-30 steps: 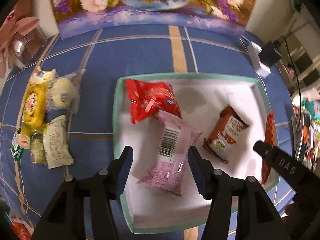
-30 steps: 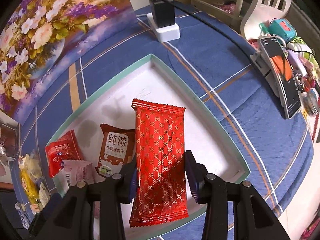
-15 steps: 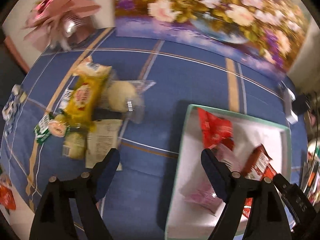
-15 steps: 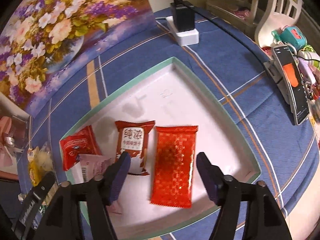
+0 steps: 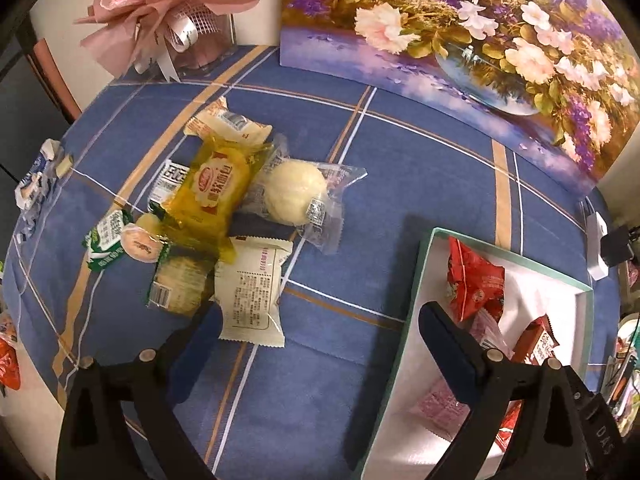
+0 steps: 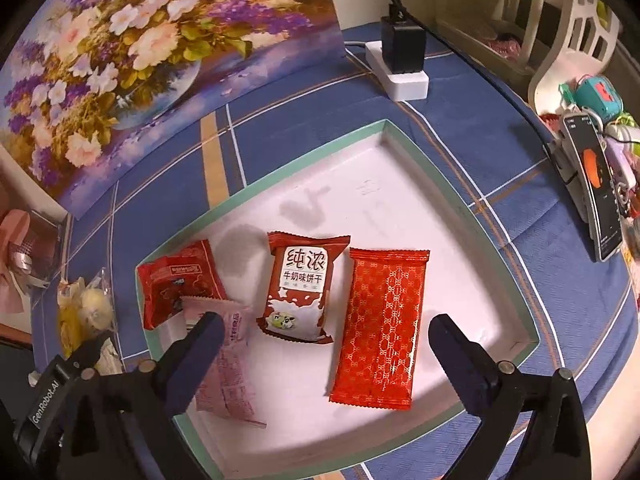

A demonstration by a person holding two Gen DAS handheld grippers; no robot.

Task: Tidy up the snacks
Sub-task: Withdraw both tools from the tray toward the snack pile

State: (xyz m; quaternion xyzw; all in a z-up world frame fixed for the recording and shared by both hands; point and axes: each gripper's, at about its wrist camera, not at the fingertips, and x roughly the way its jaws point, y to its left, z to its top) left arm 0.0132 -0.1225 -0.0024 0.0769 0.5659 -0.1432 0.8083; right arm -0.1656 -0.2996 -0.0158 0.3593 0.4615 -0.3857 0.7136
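**Inspector:** Noting positions relative to the shallow white tray with the green rim (image 6: 516, 350). Report the grippers.

**Assistant:** The left gripper (image 5: 320, 328) hangs over the cloth just left of the tray, fingers wide apart, holding nothing. The right gripper (image 6: 326, 338) hovers over the tray's near half, also spread and empty.

**Inspector:** Contents of the tray?

**Assistant:** Four packets lie flat inside: a long glossy red foil packet with gold pattern (image 6: 380, 328), a brown-red biscuit pouch with white label (image 6: 302, 286), a crumpled red pouch (image 6: 176, 284) and a pale pink wrapper (image 6: 230, 364).

**Inspector:** What remains outside?

**Assistant:** A heap of loose snacks lies well left of the tray. Nearest the left gripper is a white rectangular packet with printed text (image 5: 252, 292), just ahead of the left finger's tip. Its long axis runs roughly along the gripper's line of sight. Behind it sit a yellow bread packet (image 5: 216, 196) and a clear-wrapped pale round bun (image 5: 296, 192).

**Inspector:** Judgement?

**Assistant:** The left gripper is clearly nearer; I judge the white packet the likely next pick, needing a slight leftward shift to straddle it.

**Inspector:** Surface and room?

**Assistant:** Blue plaid tablecloth (image 5: 420, 168); a floral painting (image 6: 132, 52) stands behind the tray and a white power strip (image 6: 400, 76) behind its far corner.
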